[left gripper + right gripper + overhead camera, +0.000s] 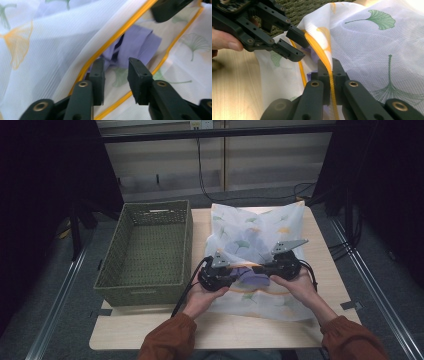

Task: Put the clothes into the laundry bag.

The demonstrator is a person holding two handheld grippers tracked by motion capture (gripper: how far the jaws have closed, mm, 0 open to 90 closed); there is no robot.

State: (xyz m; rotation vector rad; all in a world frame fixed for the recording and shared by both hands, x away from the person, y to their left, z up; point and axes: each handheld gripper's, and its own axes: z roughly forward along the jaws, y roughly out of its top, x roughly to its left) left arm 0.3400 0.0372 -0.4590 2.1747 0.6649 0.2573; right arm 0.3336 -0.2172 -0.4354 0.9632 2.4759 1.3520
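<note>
Mesh bag (260,245), ginkgo-printed, yellow-trimmed; right gripper (331,75) clamped on trim; left gripper (116,72) apart

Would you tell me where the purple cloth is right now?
The purple cloth lies inside the white mesh bag at its yellow-edged opening, right of the green basket in the high view, between the left gripper and right gripper.

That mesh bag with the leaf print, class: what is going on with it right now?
A person works at a table with a gripper in each hand. The right gripper is shut on the yellow edge of the mesh bag, holding its mouth up. The left gripper, jaws apart, points into the opening at purple cloth inside. A woven basket sits alongside.
</note>
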